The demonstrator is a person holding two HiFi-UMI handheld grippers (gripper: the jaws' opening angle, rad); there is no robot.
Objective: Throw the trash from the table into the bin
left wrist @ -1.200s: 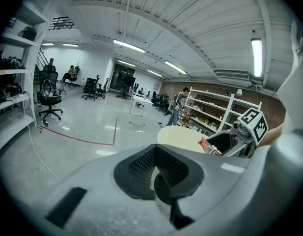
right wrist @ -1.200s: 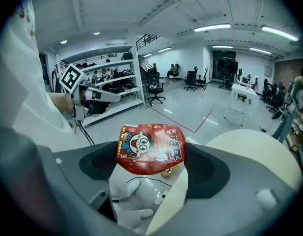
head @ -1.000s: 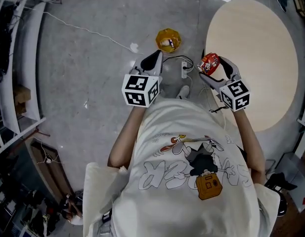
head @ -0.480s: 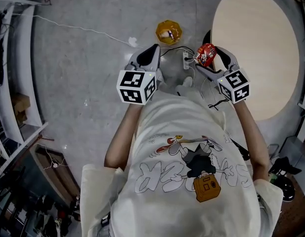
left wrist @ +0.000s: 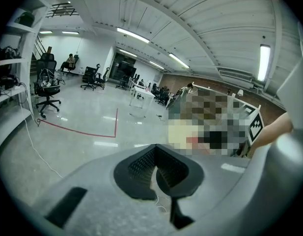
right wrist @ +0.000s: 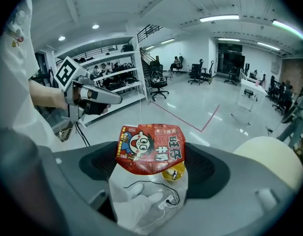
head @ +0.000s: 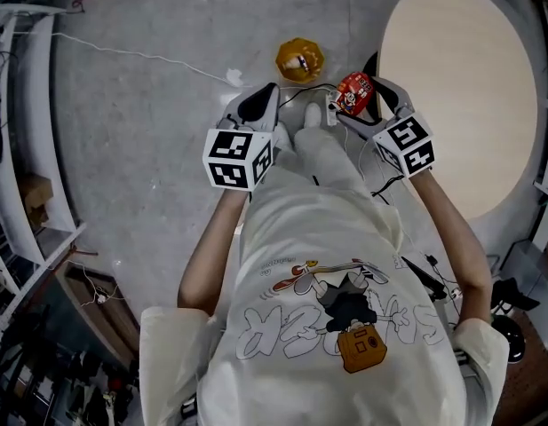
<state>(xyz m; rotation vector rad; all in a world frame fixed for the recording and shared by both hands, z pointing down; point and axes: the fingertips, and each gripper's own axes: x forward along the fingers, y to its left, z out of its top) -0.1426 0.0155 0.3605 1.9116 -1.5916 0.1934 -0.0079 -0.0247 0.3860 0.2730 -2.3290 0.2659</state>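
In the right gripper view's centre, I find the red packet [right wrist: 150, 149] hiding most of the yellow bin [right wrist: 174, 173], whose contents are too small for me to tell.

Bin [head: 300, 59] left of table [head: 460, 87]

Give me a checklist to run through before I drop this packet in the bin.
1. Grip on the snack packet: ok. The right gripper is shut on it.
2. Bin in sight and open: ok. It stands on the floor ahead, with something already inside.
3. Packet over the bin: not ok. In the head view it hangs short of the bin and to its right.
4. Left gripper out of the way: ok. It is shut, holds nothing, and is off to the bin's left.
5. Table cleared of trash: ok for the part in view; its far edge is cut off.
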